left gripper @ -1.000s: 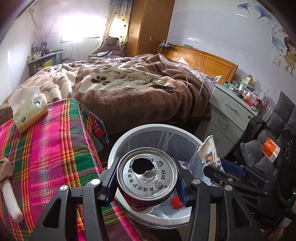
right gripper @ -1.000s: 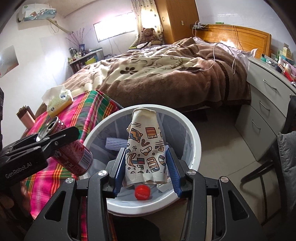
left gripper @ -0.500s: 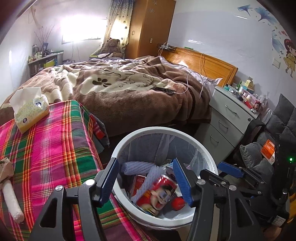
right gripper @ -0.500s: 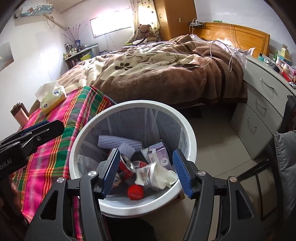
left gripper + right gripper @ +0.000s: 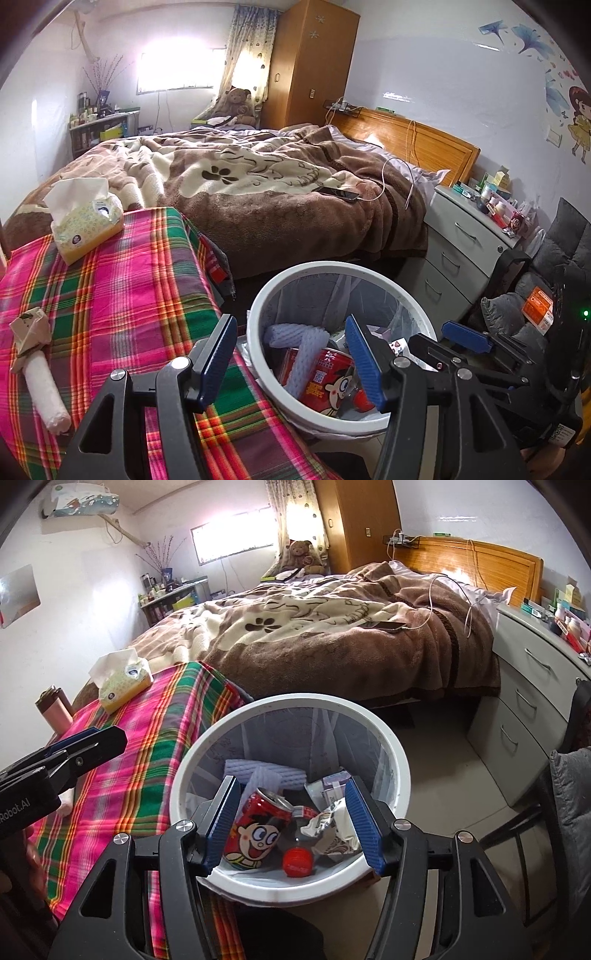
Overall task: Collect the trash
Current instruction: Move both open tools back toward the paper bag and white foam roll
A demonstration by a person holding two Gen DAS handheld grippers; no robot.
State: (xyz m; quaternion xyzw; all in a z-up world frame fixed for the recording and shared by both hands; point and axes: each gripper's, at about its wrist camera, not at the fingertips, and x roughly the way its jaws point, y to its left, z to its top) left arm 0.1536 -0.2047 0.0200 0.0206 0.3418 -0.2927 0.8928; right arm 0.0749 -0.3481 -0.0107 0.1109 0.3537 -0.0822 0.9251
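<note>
Both my jaws gaping, empty. Red cartoon drink can [image 5: 255, 832] and crumpled wrapper [image 5: 332, 829] in white round bin [image 5: 417, 314]. Leftover: paper-wrapped white roll [image 5: 42, 384], 9 o'clock on plaid table [image 5: 110, 295].

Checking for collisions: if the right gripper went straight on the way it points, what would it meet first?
Probably the trash in the white bin: the right gripper, jaws open and empty, points at the red can and crumpled wrapper. Depth is unclear.
</note>
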